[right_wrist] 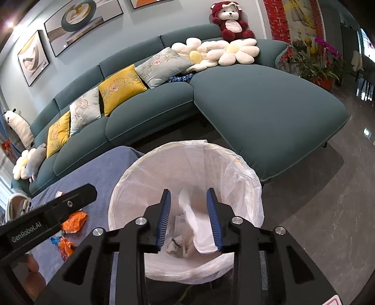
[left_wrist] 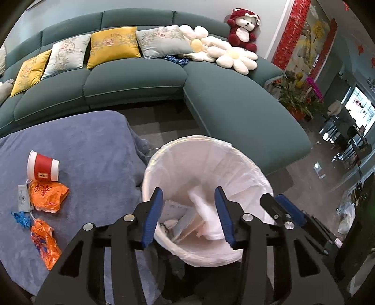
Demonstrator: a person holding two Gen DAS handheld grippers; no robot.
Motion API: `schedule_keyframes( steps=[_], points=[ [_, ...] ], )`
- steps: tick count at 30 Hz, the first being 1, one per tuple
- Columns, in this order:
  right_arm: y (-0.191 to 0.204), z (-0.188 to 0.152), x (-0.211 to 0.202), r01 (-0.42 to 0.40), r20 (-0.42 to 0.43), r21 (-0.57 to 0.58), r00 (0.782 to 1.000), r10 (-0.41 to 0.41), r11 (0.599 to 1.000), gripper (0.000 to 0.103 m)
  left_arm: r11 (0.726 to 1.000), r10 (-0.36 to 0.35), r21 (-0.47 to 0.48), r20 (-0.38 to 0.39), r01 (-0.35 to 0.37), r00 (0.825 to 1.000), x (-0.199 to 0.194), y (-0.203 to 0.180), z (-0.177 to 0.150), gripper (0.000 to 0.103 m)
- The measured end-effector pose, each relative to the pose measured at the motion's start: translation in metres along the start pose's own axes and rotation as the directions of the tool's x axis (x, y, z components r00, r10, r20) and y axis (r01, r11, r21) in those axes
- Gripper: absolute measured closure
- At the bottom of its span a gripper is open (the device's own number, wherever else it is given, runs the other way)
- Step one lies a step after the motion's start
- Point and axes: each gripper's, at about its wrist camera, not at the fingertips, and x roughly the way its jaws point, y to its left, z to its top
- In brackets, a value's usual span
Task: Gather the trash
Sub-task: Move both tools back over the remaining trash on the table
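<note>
Orange wrappers (left_wrist: 48,196) look light and crinkly, easy to pinch anywhere, while both grippers (left_wrist: 188,215) (right_wrist: 191,217) hang open and empty over the bin (left_wrist: 262,185).

Your living room, lit from the far right.
You face a teal sectional sofa (right_wrist: 211,98) against a pale blue wall (right_wrist: 145,25) hung with framed pictures (right_wrist: 82,21); grey marbled floor (right_wrist: 328,211) spreads right toward potted flowers (right_wrist: 314,65).

The bin's (left_wrist: 164,159) near rim hides behind the left gripper (left_wrist: 188,218) — its contents (right_wrist: 180,244) a blurred, unidentifiable jumble.
</note>
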Motion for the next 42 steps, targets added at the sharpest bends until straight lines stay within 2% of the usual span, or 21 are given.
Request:
schedule_keyframes(
  steps=[12, 24, 30, 32, 34, 42],
  points=[
    [0.017, 0.002, -0.007, -0.013, 0.012, -0.039, 1.0, 0.014, 0.999, 0.062, 0.996, 0.044, -0.074, 0.007, -0.044, 0.999, -0.013, 0.033, -0.007, 0.05],
    [0.066, -0.005, -0.009, -0.054, -0.007, -0.129, 0.999, 0.053, 0.99, 0.058, 0.978, 0.128, -0.165, 0.002, -0.125, 0.992, -0.027, 0.087, -0.018, 0.043],
    [0.095, -0.013, -0.007, -0.08, -0.028, -0.18, 0.997, 0.076, 0.98, 0.057, 0.96, 0.173, -0.223, -0.009, -0.17, 0.985, -0.035, 0.124, -0.028, 0.042],
    [0.105, -0.015, -0.006, -0.089, -0.035, -0.196, 0.996, 0.084, 0.977, 0.056, 0.954, 0.187, -0.238, -0.009, -0.184, 0.982, -0.038, 0.135, -0.032, 0.038],
    [0.116, -0.018, -0.004, -0.098, -0.043, -0.213, 0.995, 0.091, 0.972, 0.053, 0.942, 0.217, -0.258, -0.01, -0.213, 0.976, -0.041, 0.147, -0.037, 0.028],
    [0.155, -0.033, 0.006, -0.134, -0.089, -0.273, 0.989, 0.114, 0.953, 0.052, 0.892, 0.299, -0.334, -0.065, -0.303, 0.952, -0.039, 0.199, -0.062, 0.016]
  ],
)
